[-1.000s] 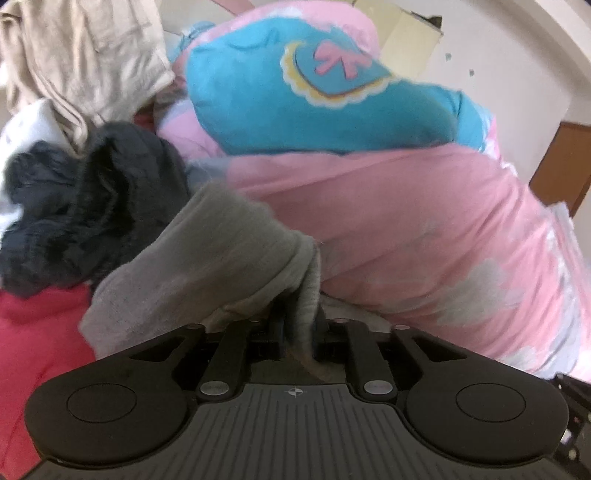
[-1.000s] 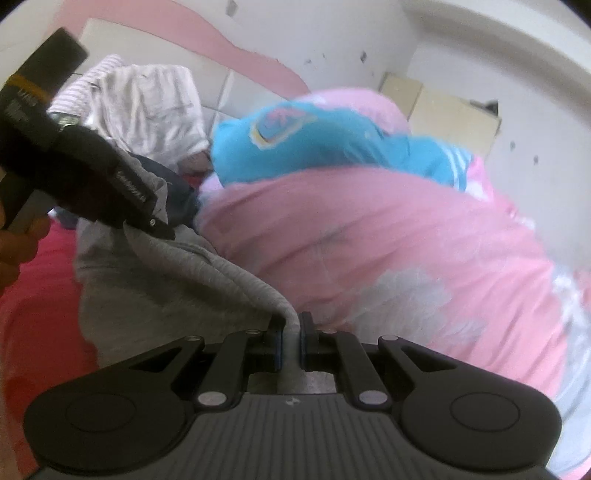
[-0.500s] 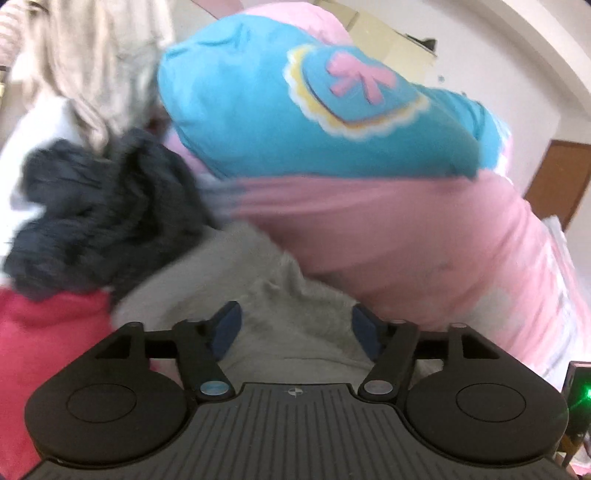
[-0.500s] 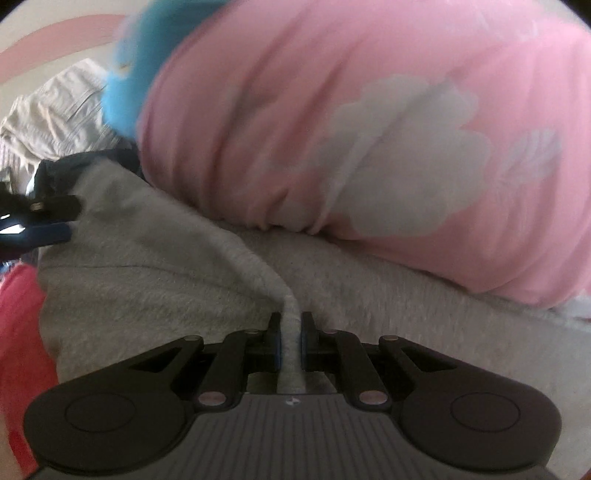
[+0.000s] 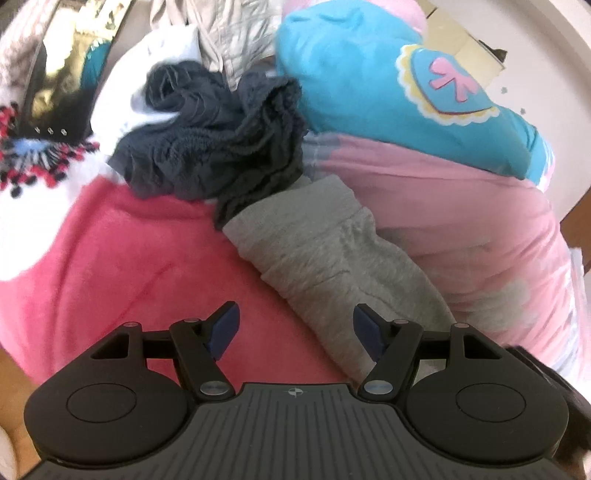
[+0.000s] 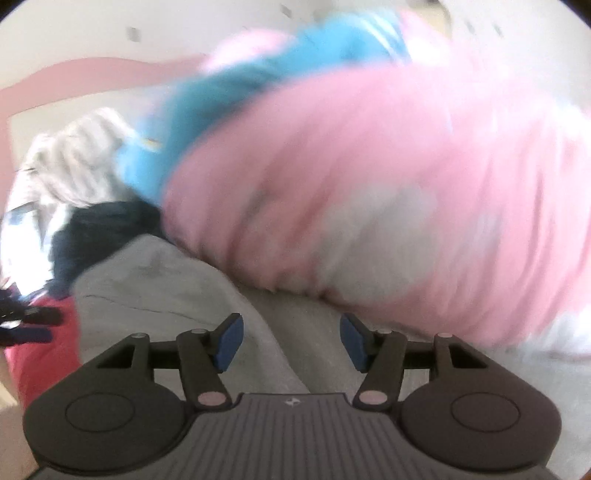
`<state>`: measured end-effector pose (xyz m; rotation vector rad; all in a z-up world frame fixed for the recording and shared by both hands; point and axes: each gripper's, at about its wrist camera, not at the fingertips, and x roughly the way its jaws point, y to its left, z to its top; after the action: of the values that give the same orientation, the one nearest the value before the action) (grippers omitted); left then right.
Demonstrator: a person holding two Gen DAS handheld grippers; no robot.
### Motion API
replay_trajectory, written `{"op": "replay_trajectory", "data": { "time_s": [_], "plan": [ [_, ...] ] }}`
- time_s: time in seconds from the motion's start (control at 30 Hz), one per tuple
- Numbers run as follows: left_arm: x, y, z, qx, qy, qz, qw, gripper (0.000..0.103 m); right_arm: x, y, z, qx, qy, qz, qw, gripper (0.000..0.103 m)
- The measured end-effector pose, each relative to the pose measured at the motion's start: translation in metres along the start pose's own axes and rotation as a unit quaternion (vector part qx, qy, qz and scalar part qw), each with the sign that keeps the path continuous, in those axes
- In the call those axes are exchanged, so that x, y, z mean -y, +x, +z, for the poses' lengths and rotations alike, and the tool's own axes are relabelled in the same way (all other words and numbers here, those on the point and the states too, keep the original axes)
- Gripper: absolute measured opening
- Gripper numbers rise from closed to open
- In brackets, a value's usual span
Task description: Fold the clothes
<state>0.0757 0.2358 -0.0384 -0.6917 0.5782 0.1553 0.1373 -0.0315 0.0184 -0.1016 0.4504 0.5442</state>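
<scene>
White walls with a pink painted band rise behind a heap of laundry. Lying on a red fleece blanket is the grey sweat garment, the landmark for all else. Touching its far end is a crumpled dark navy knit; pressed along its right edge is a big pink bundle with pale cloud prints, and on top of that bundle sits a blue cushion with a pink bow badge. Beyond the navy knit lie a white piece and a beige garment. The left hand-held gripper stands wide, jaws having just opened, its right pad at the near end of the grey cloth, nothing pinched. Seen from the right wrist the view is blurred: the right hand-held gripper has just spread its jaws too and stands wide over the grey sweat garment, cloth lying loose between the pads, the pink bundle just beyond
</scene>
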Motion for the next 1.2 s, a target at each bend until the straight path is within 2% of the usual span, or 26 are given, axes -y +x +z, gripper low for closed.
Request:
{"op": "replay_trajectory", "data": {
  "time_s": [0.1,0.13,0.17,0.3,0.4,0.5,0.7,0.83,0.97,1.07,1.13,1.2],
  "plan": [
    [-0.005,0.015,0.006,-0.001,-0.019,0.003,0.9998,0.067,-0.023,-0.029,0.001,0.041,-0.059,0.023,0.997,0.067],
    [-0.006,0.021,0.008,0.000,-0.026,0.004,0.9997,0.067,-0.033,-0.034,-0.003,0.043,-0.079,0.039,0.995,0.068],
    [-0.008,0.026,0.009,-0.001,-0.033,0.002,0.9995,0.067,-0.044,-0.039,-0.006,0.044,-0.100,0.054,0.993,0.068],
    [-0.011,0.041,0.014,-0.001,-0.044,-0.003,0.9990,0.067,-0.085,-0.029,-0.028,0.016,-0.190,0.064,0.980,0.068],
    [-0.008,0.048,0.017,0.004,-0.035,-0.003,0.9994,0.065,-0.103,-0.011,-0.040,-0.006,-0.222,0.046,0.974,0.067],
    [-0.007,0.054,0.021,0.005,-0.036,-0.010,0.9993,0.063,-0.107,0.002,-0.045,-0.035,-0.233,0.035,0.971,0.063],
    [-0.015,0.052,0.022,0.003,-0.062,-0.044,0.9971,0.061,-0.118,0.000,-0.049,-0.040,-0.285,-0.003,0.958,0.060],
    [-0.025,0.049,0.020,0.004,-0.081,-0.078,0.9936,0.066,-0.116,0.004,-0.050,-0.060,-0.282,-0.011,0.958,0.059],
    [-0.020,0.058,0.024,0.000,-0.070,-0.068,0.9952,0.066,-0.109,0.022,-0.050,-0.076,-0.261,-0.014,0.962,0.058],
    [-0.012,0.062,0.026,0.003,-0.062,-0.037,0.9974,0.054,-0.104,0.036,-0.044,-0.076,-0.223,-0.011,0.972,0.051],
    [-0.008,0.060,0.025,0.004,-0.058,-0.023,0.9980,0.039,-0.100,0.043,-0.043,-0.075,-0.201,-0.010,0.977,0.037],
    [-0.006,0.057,0.024,0.001,-0.063,-0.017,0.9979,0.031,-0.097,0.044,-0.041,-0.073,-0.182,-0.006,0.981,0.023]
  ]
}}
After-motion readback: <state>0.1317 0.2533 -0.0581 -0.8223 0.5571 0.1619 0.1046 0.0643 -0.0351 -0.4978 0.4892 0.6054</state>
